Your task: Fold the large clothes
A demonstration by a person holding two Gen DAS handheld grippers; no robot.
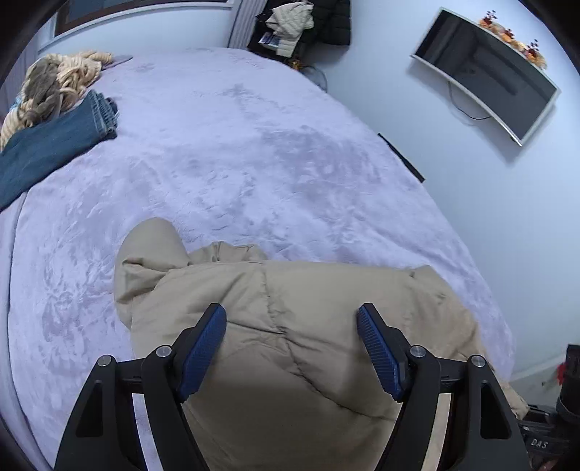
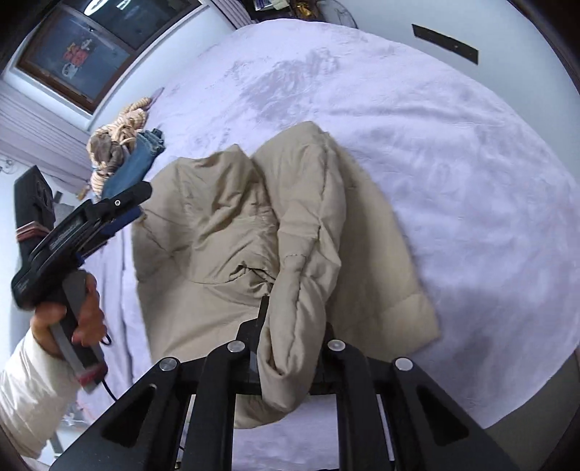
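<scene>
Here the left gripper [image 1: 291, 319] tilts steeply down over the beige puffer jacket [image 1: 297, 326], its two blue-padded jaws standing wide with nothing between them but air above the quilted fabric. In the right wrist view the same gripper [image 2: 139, 203] shows at the left edge, held by a hand [image 2: 78, 319] wrapped around its grey handle, a white sleeve [image 2: 32, 391] running down to the lower corner.

The right gripper [image 2: 290, 326] also points sharply downward, and its jaws are drawn narrow on a bunched fold of the jacket [image 2: 253, 224]; the fabric bulges up and spills over between them, hiding the pads.

The one jacket lies crumpled near the close edge of the bed [image 1: 253, 145], which is covered in a pale lilac plush blanket. At the far left corner of the bed rest one pair of folded blue jeans [image 1: 54, 145] and, just beside them, one tan and grey knitted heap [image 1: 54, 83]. One dark screen [image 1: 485, 76] is mounted on the wall to the right, and one pile of clothes [image 1: 293, 25] sits beyond the bed's far end.
</scene>
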